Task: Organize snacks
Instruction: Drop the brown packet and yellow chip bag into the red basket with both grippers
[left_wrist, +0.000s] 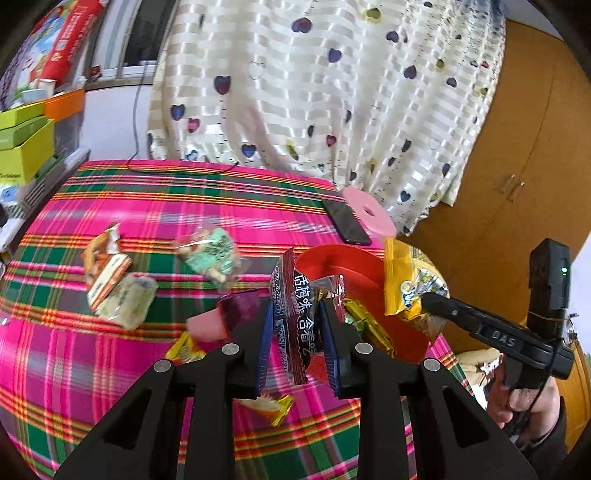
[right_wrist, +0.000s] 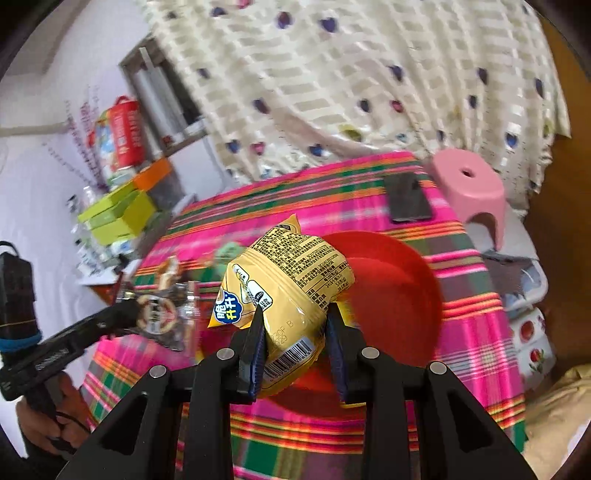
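My left gripper (left_wrist: 297, 314) is shut on a dark red and black plum candy packet (left_wrist: 301, 310) and holds it up beside the red bowl (left_wrist: 354, 269). My right gripper (right_wrist: 295, 312) is shut on a yellow snack bag (right_wrist: 284, 280) and holds it over the red bowl (right_wrist: 402, 280). The yellow bag (left_wrist: 410, 280) and the right gripper (left_wrist: 430, 299) also show in the left wrist view, above the bowl's right rim. The left gripper (right_wrist: 133, 302) with its packet (right_wrist: 162, 314) shows at the left of the right wrist view. Gold-wrapped candies (left_wrist: 369, 325) lie in the bowl.
Several loose snacks lie on the pink plaid tablecloth (left_wrist: 166, 206): a green packet (left_wrist: 210, 254), an orange-white packet (left_wrist: 105, 266), a pale packet (left_wrist: 125, 299), a pink-purple one (left_wrist: 225, 317). A black phone (left_wrist: 347, 221) and pink stool (right_wrist: 469, 184) sit beyond the bowl. Green boxes (left_wrist: 22, 144) stand at the left.
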